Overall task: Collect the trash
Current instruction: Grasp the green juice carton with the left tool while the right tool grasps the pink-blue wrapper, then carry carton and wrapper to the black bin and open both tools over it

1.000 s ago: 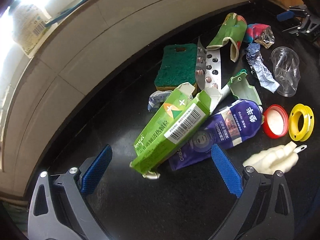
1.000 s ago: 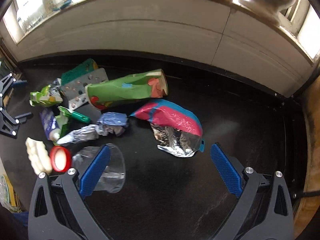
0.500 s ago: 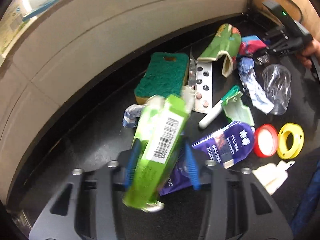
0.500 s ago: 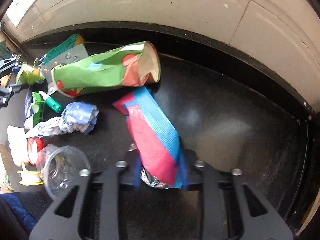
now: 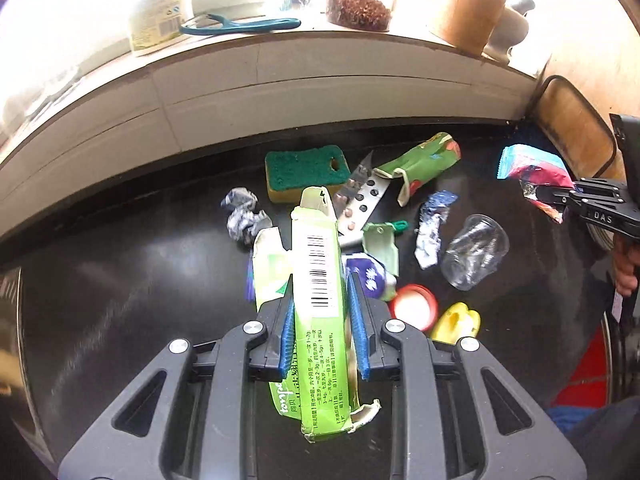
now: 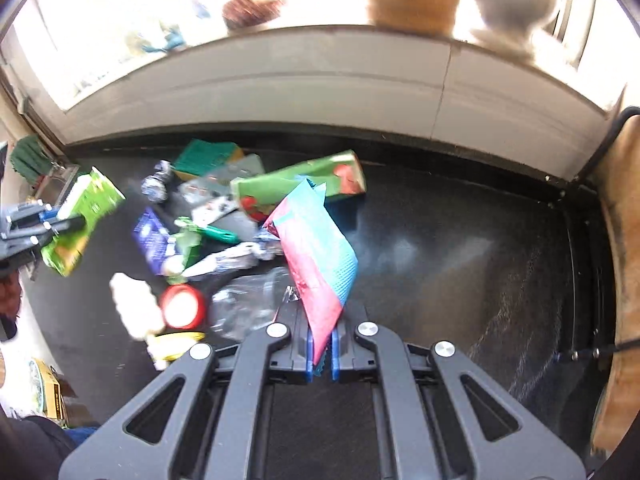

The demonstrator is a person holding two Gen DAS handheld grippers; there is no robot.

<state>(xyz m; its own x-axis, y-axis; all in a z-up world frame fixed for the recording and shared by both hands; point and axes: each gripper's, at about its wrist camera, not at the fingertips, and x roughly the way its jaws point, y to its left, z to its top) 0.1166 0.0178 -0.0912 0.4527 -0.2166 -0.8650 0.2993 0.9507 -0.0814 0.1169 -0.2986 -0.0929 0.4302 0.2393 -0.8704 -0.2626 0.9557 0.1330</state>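
Left gripper (image 5: 321, 322): jaws closing on the green carton (image 5: 320, 300), blue pads pressed to both long sides, carton lifted clear of the black counter (image 5: 120, 300), barcode face up, torn flaps at both ends.

Left to right on the counter past it, in the left wrist view: crumpled foil wad (image 5: 244, 220); green sponge (image 5: 306, 168) near the back wall; blister pack (image 5: 362, 196) touching the sponge's right edge; purple pouch (image 5: 370, 278) partly hidden behind the carton; small green box (image 5: 382, 242); flattened green paper cup (image 5: 426, 162); red lid (image 5: 414, 306); yellow ring (image 5: 456, 322) just beside the lid; blue-white wrapper (image 5: 432, 224); clear plastic cup (image 5: 476, 252) on its side.

Right gripper (image 6: 323, 354): closed tight on the pink-and-blue snack wrapper (image 6: 316, 248), pinched at its lower end, rest sticking up above the pile, off the counter. Same wrapper shows far right in the left wrist view, silver lining at the jaws. Right view is motion-blurred; fine detail of the pile not readable.
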